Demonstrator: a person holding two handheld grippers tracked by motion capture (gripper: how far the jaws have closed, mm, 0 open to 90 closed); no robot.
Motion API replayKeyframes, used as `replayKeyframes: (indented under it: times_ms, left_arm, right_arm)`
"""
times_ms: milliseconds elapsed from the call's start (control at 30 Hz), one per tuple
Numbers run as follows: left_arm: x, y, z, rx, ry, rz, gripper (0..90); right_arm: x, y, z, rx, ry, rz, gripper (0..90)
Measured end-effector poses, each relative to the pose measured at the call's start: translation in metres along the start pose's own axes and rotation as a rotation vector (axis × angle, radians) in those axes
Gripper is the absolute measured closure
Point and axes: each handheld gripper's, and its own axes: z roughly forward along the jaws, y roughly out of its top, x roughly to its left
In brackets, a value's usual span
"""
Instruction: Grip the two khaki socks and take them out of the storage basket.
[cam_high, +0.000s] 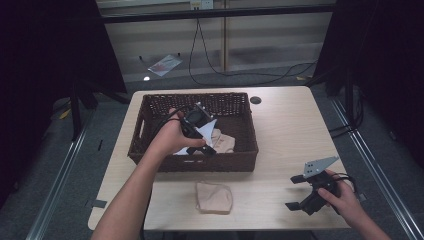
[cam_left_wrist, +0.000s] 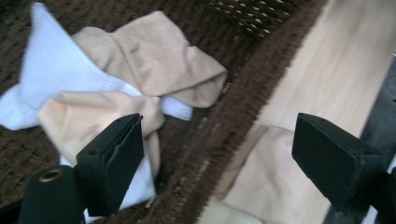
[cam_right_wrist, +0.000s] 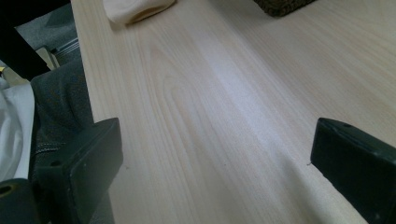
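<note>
High view is showing the left claw (cam_high: 202, 131) hanging over the wicker basket (cam_high: 150, 150), which is sitting toward the far-left part of the table (cam_high: 285, 130), while the right claw (cam_high: 299, 192) is waiting low near the near-right corner. Both are standing with jaws apart and nothing between them — the left gripper view is making that plain, its black jaws spread wide above the pile.

The work looks to be emptying socks from the basket onto the table, and it appears partly done. One beige sock (cam_high: 214, 197) is already lying flat on the table near the near edge, just in front of the basket's near wall; the same sock (cam_left_wrist: 266, 177) is showing past the rim in the left gripper view.

Still inside the basket are a beige sock (cam_left_wrist: 154, 60), a white sock (cam_left_wrist: 51, 70) under it and another beige piece (cam_left_wrist: 88, 121) nearest the left jaw — all tangled and overlapping, so an exact count is hard to give.

Judging from this, the left claw is lining up for the next pick and has not yet closed on anything; several socks are remaining to lift out.
</note>
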Motion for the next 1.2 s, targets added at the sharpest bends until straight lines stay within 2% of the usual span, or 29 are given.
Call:
replayKeyframes:
  times_ms: [300,433,533,733,800,833,1067,1200]
  left_arm:
    - [0.018,0.002,0.004,-0.008,0.027,-0.037,15.6]
    - [0.026,0.003,0.009,-0.005,0.030,-0.059,15.6]
    - [0.034,0.003,0.014,-0.001,0.048,-0.069,15.7]
    - [0.044,0.001,0.022,-0.006,0.060,-0.078,17.7]
    - [0.048,0.001,0.025,0.010,0.066,-0.074,18.1]
    - [0.050,-0.001,0.027,0.004,0.067,-0.087,18.6]
    - [0.062,-0.009,0.039,0.018,0.077,-0.096,18.8]
    - [0.070,-0.014,0.043,0.040,0.104,-0.113,17.3]
  right_arm:
    - [0.000,0.000,0.000,0.001,0.001,0.001,2.3]
    - [0.000,0.000,0.000,-0.002,0.003,0.001,2.3]
    - [0.000,0.000,0.000,-0.003,0.004,0.001,2.3]
    - [0.000,0.000,0.000,-0.005,0.005,0.004,2.3]
    - [0.000,0.000,0.000,-0.005,0.005,0.003,2.3]
    - [0.000,0.000,0.000,-0.004,0.006,0.001,2.3]
    - [0.000,0.000,0.000,-0.004,0.007,0.001,2.3]
    - [0.000,0.000,0.000,-0.004,0.008,0.003,2.3]
